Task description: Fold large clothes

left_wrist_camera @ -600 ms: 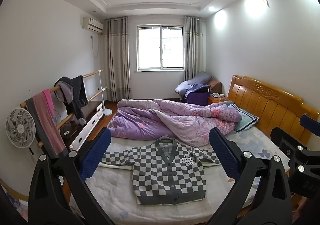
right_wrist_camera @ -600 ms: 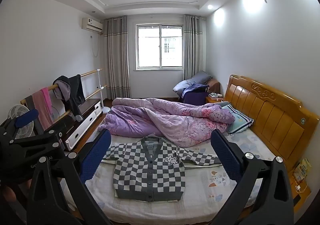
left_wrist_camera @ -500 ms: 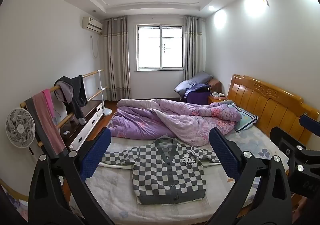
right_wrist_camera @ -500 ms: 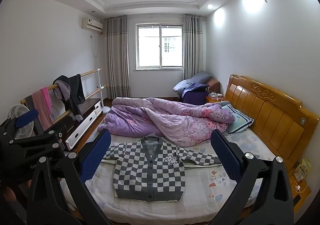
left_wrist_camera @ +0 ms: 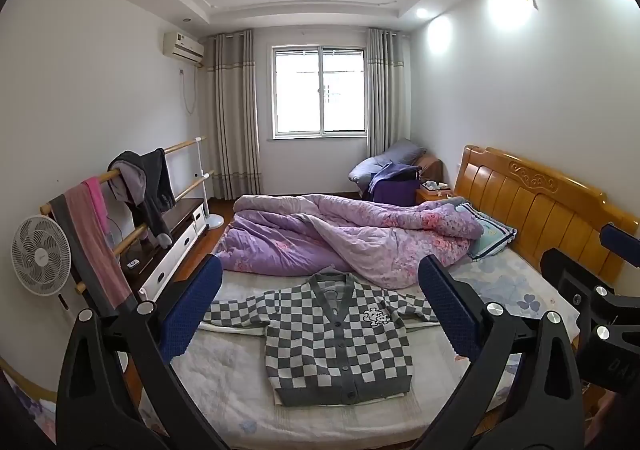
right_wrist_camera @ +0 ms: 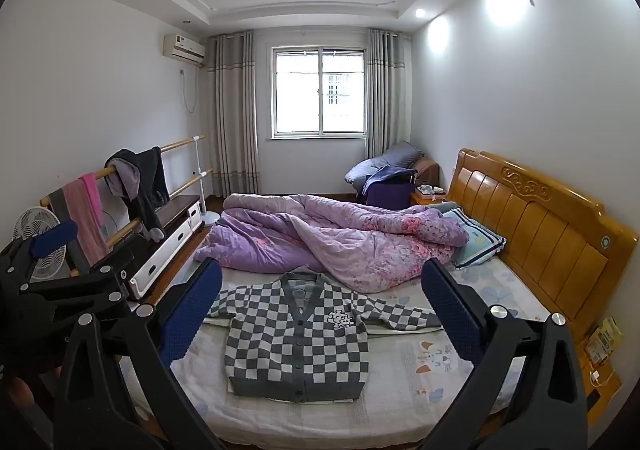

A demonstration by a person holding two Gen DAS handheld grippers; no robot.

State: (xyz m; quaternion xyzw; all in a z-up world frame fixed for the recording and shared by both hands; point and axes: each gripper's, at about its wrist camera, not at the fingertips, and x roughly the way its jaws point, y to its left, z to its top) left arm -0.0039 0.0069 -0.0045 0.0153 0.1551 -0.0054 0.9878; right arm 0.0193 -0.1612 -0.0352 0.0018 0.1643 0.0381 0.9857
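- Your left gripper [left_wrist_camera: 320, 314] has its blue-padded fingers [left_wrist_camera: 191, 308] spread wide, with nothing between them; it hangs above the near end of the bed [left_wrist_camera: 224, 382].
- Your right gripper [right_wrist_camera: 322, 316] is spread just as wide and grips nothing; you can see it again at the right edge of the left wrist view.
- The checkered cardigan [left_wrist_camera: 338, 338] lies flat and face up in the lower centre of both frames, buttoned, sleeves stretched out to either side, hem toward you.
- A rumpled purple quilt [left_wrist_camera: 340, 238] sits just behind the cardigan's collar, mid-frame.
- The wooden headboard [right_wrist_camera: 536, 218] runs along the right of the frame.
- At left, a clothes rail [left_wrist_camera: 132, 190] draped with garments stands near a white fan [left_wrist_camera: 40, 254].
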